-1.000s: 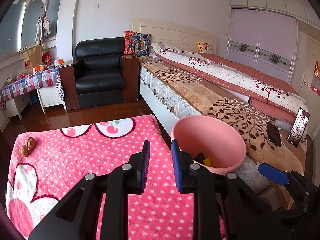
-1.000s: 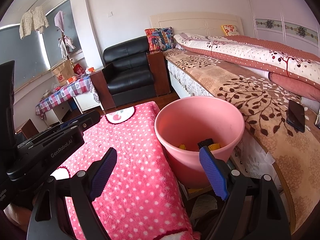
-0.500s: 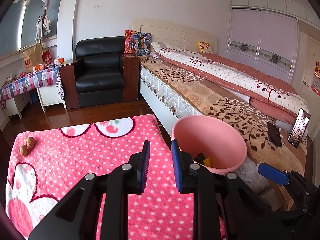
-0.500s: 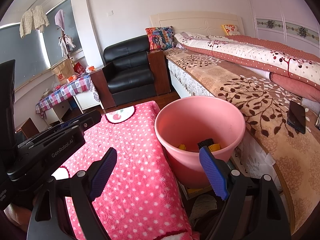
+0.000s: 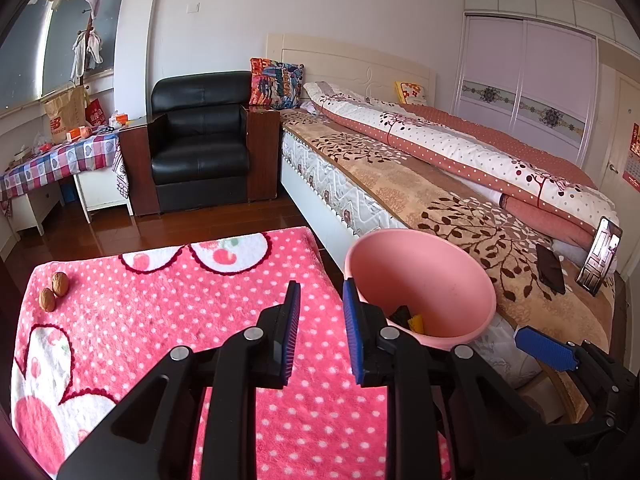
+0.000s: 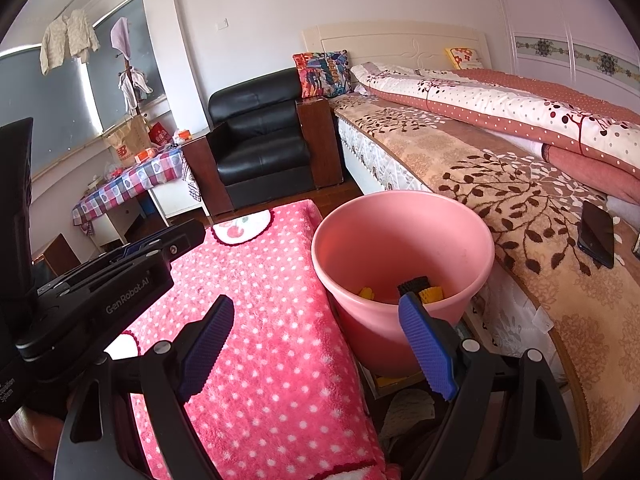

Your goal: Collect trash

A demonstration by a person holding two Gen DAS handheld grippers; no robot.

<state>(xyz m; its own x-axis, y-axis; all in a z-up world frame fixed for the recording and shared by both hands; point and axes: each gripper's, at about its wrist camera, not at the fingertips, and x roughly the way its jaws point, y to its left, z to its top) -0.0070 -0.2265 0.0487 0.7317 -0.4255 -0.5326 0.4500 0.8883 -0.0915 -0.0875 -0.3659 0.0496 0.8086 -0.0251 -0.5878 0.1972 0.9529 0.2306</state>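
On my far left two walnuts [image 5: 54, 291] lie touching each other near the back left corner of the pink polka-dot blanket [image 5: 160, 320], well apart from everything else on it. Moving right along that blanket, I have the left gripper [image 5: 320, 328] hovering above its right-hand part, the two blue pads [image 5: 292, 328] facing each other across a narrow gap with nothing between them, so I read it as parted only a little and holding nothing. Just beside the blanket's right edge stands the pink bucket [image 6: 404, 240], wedged between the blanket and the side of the bed [image 6: 500, 184]; down in its bottom I see a few bits of trash [image 6: 424, 290], yellow and black, too small for me to name. My right gripper [image 6: 320, 344] hangs in front of the bucket with its jaws spread wide and empty, the left pad over the blanket and the right pad [image 6: 428, 348] in front of the bucket's near rim. Further right, on the brown leaf-patterned cover of the bed, a dark phone [image 6: 596, 232] lies flat, and in the left view a second phone [image 5: 600, 256] stands propped at the edge
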